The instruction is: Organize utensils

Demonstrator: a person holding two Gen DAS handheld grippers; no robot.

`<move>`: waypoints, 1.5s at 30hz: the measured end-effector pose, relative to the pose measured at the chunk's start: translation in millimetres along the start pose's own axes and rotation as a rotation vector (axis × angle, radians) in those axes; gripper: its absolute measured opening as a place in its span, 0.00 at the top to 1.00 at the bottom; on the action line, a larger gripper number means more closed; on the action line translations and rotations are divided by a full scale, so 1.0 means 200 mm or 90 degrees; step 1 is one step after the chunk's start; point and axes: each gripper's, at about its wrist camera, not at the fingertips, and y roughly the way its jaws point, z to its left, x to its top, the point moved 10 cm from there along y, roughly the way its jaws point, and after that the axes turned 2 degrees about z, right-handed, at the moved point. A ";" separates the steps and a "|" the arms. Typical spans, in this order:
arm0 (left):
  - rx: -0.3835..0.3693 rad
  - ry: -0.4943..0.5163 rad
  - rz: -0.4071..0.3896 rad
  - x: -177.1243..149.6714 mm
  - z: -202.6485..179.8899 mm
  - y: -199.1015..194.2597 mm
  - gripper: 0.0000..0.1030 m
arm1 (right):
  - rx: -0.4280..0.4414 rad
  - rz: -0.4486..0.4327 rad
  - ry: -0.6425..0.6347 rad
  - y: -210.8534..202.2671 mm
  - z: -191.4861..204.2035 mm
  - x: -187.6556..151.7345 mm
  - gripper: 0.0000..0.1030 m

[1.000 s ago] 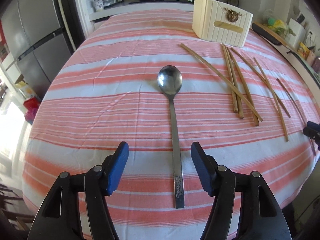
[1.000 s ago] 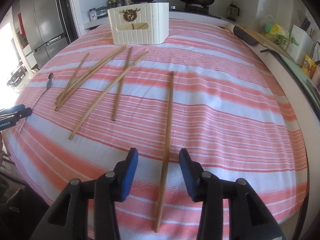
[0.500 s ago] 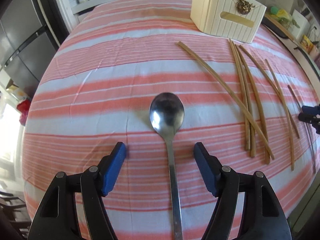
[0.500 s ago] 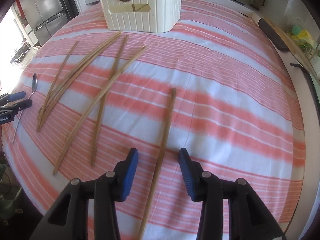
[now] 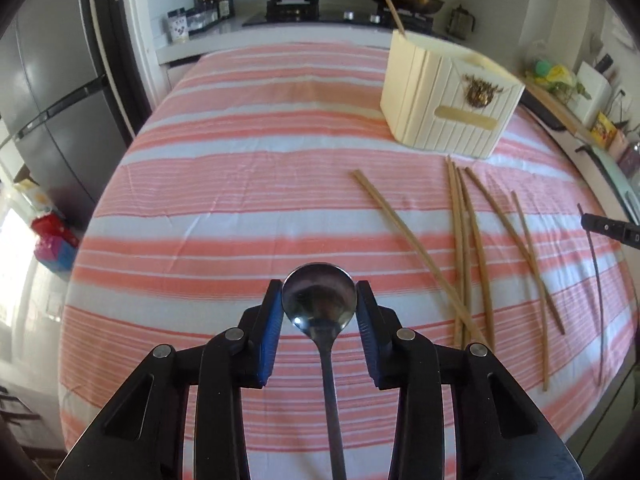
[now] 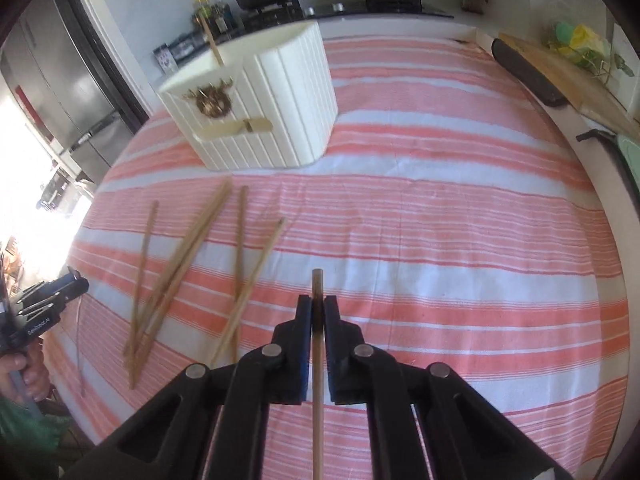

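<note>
Utensils now sit in both tools where a second ago the jaws stood wide over them: the left gripper (image 5: 319, 304) is closing with its blue pads against the spoon (image 5: 320, 304) bowl, and the right gripper (image 6: 318, 312) has pinched tight on a chopstick (image 6: 317, 360). Both pieces look lifted off the striped cloth (image 5: 240, 184), so carrying comes next, probably to the cream holder (image 5: 448, 112) at one o'clock from the spoon; more chopsticks (image 5: 464, 248) lie at three o'clock.

A steel spoon (image 5: 320, 304) is lifted, bowl toward the cream ribbed holder (image 5: 448, 108). One wooden chopstick (image 6: 317, 344) is raised too, tip pointing toward the holder. Loose chopsticks (image 5: 464, 248) lie scattered flat just in front of the holder; another stands inside it (image 5: 392, 10).
</note>
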 end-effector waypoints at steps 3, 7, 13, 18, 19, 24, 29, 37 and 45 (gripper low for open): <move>-0.016 0.003 -0.054 0.08 -0.01 -0.19 0.65 | 0.032 -0.059 -0.007 -0.21 0.06 0.04 0.94; -0.029 0.008 -0.110 0.15 -0.02 -0.41 0.65 | 0.045 -0.130 -0.043 -0.47 0.16 0.10 0.94; -0.053 0.011 -0.156 0.25 -0.07 -0.59 0.65 | 0.049 -0.225 -0.068 -0.73 0.26 0.16 0.94; -0.065 0.018 -0.176 0.38 -0.10 -0.65 0.65 | 0.032 -0.293 -0.083 -0.86 0.29 0.26 0.94; -0.067 0.019 -0.178 0.40 -0.11 -0.66 0.65 | 0.030 -0.303 -0.083 -0.87 0.30 0.28 0.94; -0.072 0.031 -0.198 0.53 -0.14 -0.72 0.65 | 0.031 -0.335 -0.071 -0.92 0.30 0.41 0.95; -0.078 0.044 -0.212 0.62 -0.17 -0.76 0.65 | 0.034 -0.343 -0.076 -0.96 0.30 0.50 0.95; -0.110 0.048 -0.218 0.76 -0.23 -0.78 0.65 | 0.031 -0.350 -0.091 -1.01 0.34 0.63 0.95; -0.119 0.043 -0.305 1.20 -0.36 -0.87 0.65 | 0.009 -0.417 -0.125 -1.13 0.44 0.99 0.95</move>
